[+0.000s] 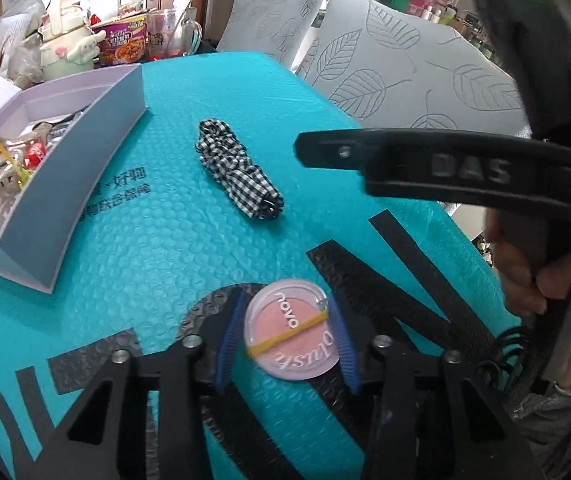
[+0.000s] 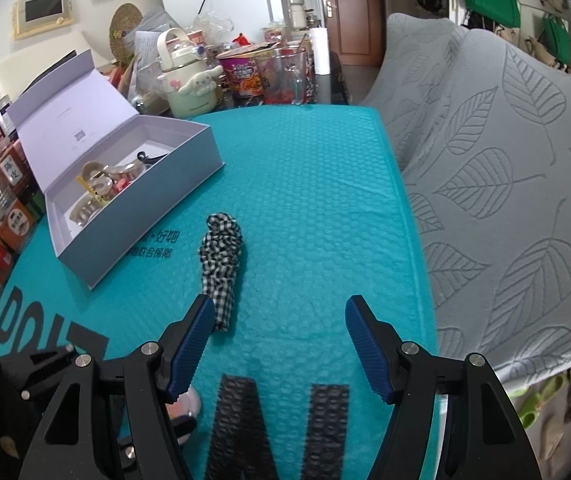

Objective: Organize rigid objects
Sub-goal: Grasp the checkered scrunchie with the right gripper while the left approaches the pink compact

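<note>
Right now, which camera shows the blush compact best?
The left wrist view: the blush compact shows whole, label readable, pinched between the left gripper fingers. The right wrist view catches only a blurred pink sliver.

Black fingers (image 2: 189,350) with ribbed blue pads, silver screws, "DAS" lettering.

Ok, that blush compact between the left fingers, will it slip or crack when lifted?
The blush compact is a flat, round, clear plastic case, so probably stiff and light. Its smooth rim may slip, though the ribbed fingers flank it on both sides. The yellow rubber band across it suggests a loose lid; squeeze gently.
</note>
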A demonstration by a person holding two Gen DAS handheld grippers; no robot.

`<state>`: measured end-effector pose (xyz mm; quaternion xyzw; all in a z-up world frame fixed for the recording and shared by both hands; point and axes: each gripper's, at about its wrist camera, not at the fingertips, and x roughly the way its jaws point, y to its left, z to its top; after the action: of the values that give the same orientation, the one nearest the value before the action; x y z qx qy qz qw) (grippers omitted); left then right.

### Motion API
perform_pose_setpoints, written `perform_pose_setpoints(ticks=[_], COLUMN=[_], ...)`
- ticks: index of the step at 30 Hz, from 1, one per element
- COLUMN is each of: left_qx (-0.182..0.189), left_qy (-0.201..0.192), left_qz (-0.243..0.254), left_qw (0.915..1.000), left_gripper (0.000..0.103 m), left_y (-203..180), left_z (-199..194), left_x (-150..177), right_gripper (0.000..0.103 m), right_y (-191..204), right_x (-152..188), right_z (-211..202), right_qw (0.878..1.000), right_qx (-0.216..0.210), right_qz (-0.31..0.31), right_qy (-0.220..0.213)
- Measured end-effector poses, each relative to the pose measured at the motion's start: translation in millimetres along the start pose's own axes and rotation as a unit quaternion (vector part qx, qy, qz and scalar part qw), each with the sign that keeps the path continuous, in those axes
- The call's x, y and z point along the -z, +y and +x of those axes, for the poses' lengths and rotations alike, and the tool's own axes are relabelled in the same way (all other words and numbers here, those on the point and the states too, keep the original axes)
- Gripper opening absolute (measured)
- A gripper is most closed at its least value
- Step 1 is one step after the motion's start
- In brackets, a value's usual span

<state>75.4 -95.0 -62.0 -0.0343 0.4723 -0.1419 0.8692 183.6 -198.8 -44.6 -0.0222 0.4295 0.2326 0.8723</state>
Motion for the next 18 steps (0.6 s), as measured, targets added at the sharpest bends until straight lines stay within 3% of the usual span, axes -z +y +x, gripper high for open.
perform_pose_setpoints(ticks=[7,11,13,16,17,18], left_qx=[-0.011,0.015,0.014,0.006,0.008,0.010], left_qy=[0.000,0.006,0.005,0.004,0.005,0.005], left_qz=[-0.033,-0.062,-0.061,-0.053,-0.053,-0.054], left_qw=[0.9994,0.9979,0.9980,0.9986,0.9985,0.9985], left_gripper=[0.039,0.039,0.039,0.039,0.039,0.039], left_y=[29.4,41.7,43.4,40.3,40.3,40.9], left_z=[-9.5,-7.4,-6.7,-7.0,-6.2,-5.6], left_x=[2.9,2.6,1.6,1.9,1.6,0.7], right_gripper=[0.069,0.068,0.060,0.036,0.033,0.021], right_y=[10.0,18.5,20.2,20.9,22.0,22.4], right_x=[-5.0,-6.5,-7.4,-6.2,-5.2,-4.3], right_z=[21.4,35.7,43.9,53.9,53.3,52.2], right_qw=[1.000,0.999,0.998,0.997,0.998,0.998], right_qx=[-0.018,-0.033,-0.041,-0.040,-0.032,-0.027], right_qz=[-0.003,-0.011,-0.012,-0.016,-0.025,-0.030], right_qy=[0.021,0.033,0.042,0.057,0.051,0.052])
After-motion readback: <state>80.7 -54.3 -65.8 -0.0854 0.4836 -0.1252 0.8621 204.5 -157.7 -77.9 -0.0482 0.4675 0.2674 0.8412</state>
